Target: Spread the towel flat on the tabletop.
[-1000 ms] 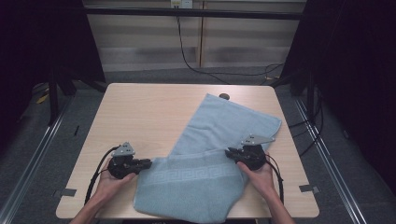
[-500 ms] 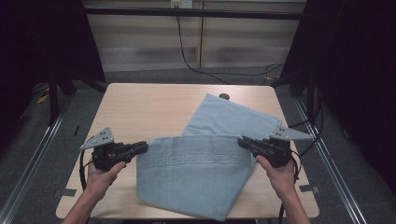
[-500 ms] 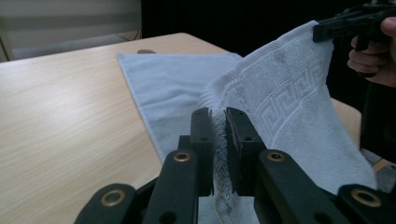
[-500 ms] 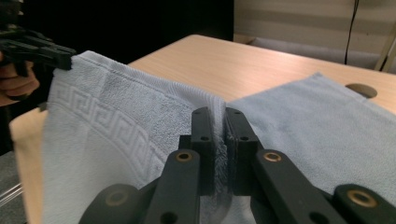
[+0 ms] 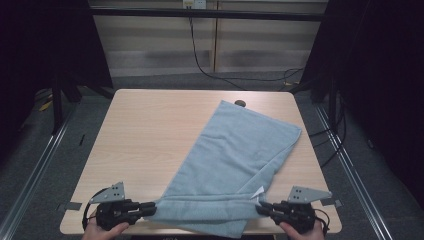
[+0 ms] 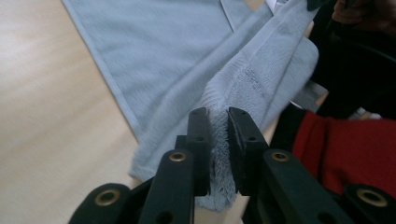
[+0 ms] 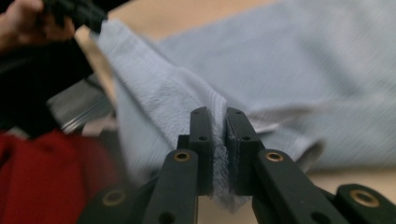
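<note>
A light blue towel (image 5: 240, 155) lies slantwise on the wooden table (image 5: 150, 130), from the far right corner down to the near edge. Its near end is pulled taut between both grippers. My left gripper (image 5: 150, 206) is shut on the towel's near left corner; in the left gripper view the jaws pinch the towel's hem (image 6: 219, 135). My right gripper (image 5: 261, 207) is shut on the near right corner, with the terry edge (image 7: 218, 140) squeezed between its jaws. A white label (image 5: 258, 193) shows beside the right gripper.
The table's left half is bare wood. A small dark grommet (image 5: 240, 104) sits at the far edge. Black cables (image 5: 210, 70) hang behind the table. Metal rails (image 5: 45, 150) run along the floor on both sides. A red garment (image 6: 355, 154) shows at the person's side.
Both grippers moved apart and back toward the near edge, stretching the towel's near end into a straight line. The towel's lower part has flattened and now hangs over the table's front.
</note>
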`<state>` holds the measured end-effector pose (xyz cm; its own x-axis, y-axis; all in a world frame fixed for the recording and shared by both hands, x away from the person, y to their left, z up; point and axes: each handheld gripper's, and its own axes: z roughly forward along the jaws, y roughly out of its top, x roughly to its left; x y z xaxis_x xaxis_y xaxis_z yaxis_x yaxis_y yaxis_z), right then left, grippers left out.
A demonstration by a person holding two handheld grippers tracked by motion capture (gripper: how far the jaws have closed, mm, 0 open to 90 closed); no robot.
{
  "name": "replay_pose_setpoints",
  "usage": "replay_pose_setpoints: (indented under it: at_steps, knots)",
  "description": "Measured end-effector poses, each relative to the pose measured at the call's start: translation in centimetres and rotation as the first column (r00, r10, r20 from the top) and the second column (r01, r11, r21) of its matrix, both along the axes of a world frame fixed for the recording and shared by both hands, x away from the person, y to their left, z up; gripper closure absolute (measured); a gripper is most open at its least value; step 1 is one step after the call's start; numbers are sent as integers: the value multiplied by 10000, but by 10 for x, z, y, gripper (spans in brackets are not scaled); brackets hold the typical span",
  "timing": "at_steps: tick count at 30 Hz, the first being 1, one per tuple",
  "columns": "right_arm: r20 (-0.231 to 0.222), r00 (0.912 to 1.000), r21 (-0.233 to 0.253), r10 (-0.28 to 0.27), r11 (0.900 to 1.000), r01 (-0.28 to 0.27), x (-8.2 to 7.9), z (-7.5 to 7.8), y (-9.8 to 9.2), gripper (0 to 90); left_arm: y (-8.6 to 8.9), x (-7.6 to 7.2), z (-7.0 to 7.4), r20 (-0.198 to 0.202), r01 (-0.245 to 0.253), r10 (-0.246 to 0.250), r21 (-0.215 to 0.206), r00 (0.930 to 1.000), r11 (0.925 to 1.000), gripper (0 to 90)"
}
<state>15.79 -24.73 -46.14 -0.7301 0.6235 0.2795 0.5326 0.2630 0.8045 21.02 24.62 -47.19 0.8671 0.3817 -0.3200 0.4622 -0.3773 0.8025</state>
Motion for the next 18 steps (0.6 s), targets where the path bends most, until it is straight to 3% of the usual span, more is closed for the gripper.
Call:
replay_pose_setpoints:
  at_steps: [2, 4, 7, 9, 11, 12, 13, 15, 18]
  knots:
    - [-129, 9998, -240, 120, 9996, -123, -9, -5, -1, 755, 2, -2, 3, 58, 55, -54, -309, 10000, 9995, 726]
    - [-20, 10000, 0, -73, 10000, 73, -11, 0, -7, 680, 5, 2, 10, 210, 101, -87, -702, 9997, 9975, 659]
    - [494, 9968, 586, -629, 9965, 600, -4, 18, -20, 624, 4, 17, 19, 369, 19, 13, -882, 9993, 9961, 623]
    - [765, 9922, 548, -985, 9940, 945, 6, 27, -23, 601, -2, 35, 20, 333, -31, 61, -888, 9994, 9960, 621]
    - [741, 9917, 472, -1053, 9937, 1020, 23, 27, -22, 604, -14, 56, 16, 172, -297, 309, -642, 9994, 9975, 622]
    - [629, 9915, 381, -1135, 9931, 1113, 33, 24, -20, 605, -24, 74, 10, 4, -375, 375, -269, 9993, 9989, 626]
    - [380, 9926, -6, -1156, 9933, 1158, 50, 17, -13, 604, -30, 82, 7, -121, -404, 403, -133, 9991, 9991, 628]
    - [149, 9924, -442, -1224, 9914, 1229, 69, 7, -4, 587, -46, 101, -1, -269, -519, 527, 314, 9982, 9982, 628]
    - [-357, 9919, -1368, -1222, 9838, 1163, 93, -11, 11, 535, -71, 116, -13, -294, -423, 450, 860, 9986, 9954, 629]
